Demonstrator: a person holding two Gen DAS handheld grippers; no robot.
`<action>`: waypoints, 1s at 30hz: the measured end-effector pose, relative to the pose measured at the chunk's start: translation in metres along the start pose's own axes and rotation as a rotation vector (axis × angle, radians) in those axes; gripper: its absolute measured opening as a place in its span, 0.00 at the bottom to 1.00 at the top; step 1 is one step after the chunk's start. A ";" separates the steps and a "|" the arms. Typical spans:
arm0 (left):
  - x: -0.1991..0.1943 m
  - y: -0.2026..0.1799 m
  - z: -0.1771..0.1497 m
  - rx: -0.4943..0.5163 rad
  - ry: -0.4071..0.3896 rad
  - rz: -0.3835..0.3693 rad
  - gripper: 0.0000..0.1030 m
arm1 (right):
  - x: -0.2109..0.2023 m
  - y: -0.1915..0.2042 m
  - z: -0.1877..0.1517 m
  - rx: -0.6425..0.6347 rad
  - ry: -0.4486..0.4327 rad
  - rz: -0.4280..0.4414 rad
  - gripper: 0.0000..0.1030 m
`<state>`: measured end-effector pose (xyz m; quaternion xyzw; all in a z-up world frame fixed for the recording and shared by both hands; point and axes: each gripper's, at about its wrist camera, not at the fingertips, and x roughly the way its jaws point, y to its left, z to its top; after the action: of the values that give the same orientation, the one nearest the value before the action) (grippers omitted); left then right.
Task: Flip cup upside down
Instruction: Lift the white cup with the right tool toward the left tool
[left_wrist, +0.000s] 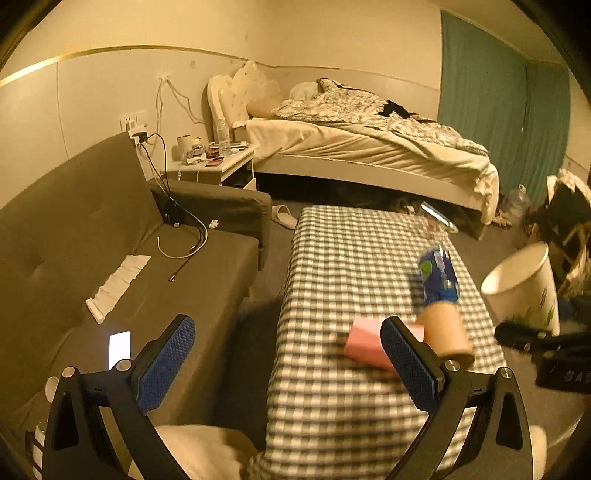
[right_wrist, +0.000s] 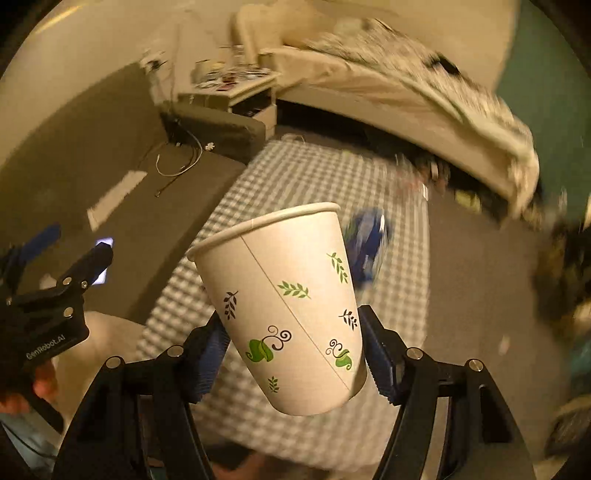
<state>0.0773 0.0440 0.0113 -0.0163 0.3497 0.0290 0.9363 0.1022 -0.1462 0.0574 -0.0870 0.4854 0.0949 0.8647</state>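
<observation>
A white paper cup (right_wrist: 288, 306) with green and black leaf prints is held in my right gripper (right_wrist: 295, 350), which is shut on its lower body. The cup is mouth-up, tilted left, in the air above the checkered table (right_wrist: 306, 177). It also shows in the left wrist view (left_wrist: 524, 288), tilted, off the table's right side. My left gripper (left_wrist: 288, 362) is open and empty above the table's near left edge; it also shows in the right wrist view (right_wrist: 55, 273).
On the checkered table (left_wrist: 351, 258) lie a pink block (left_wrist: 365, 343), a brown cardboard tube (left_wrist: 445, 328) and a blue packet (left_wrist: 439, 273). A grey sofa (left_wrist: 110, 251) with cables and a lit phone (left_wrist: 119, 347) stands left. A bed (left_wrist: 369, 147) and nightstand (left_wrist: 214, 162) are behind.
</observation>
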 end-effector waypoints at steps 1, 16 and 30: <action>-0.002 0.001 -0.006 0.005 0.003 -0.001 1.00 | 0.001 0.001 -0.011 0.028 0.010 0.000 0.65; 0.008 0.016 -0.070 -0.006 0.075 0.000 1.00 | 0.101 0.029 -0.100 0.216 0.203 -0.045 0.65; 0.020 0.011 -0.077 0.031 0.106 0.024 1.00 | 0.119 0.018 -0.123 0.265 0.170 -0.028 0.73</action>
<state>0.0409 0.0522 -0.0601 0.0009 0.3992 0.0340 0.9162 0.0568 -0.1489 -0.1090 0.0130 0.5641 0.0102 0.8256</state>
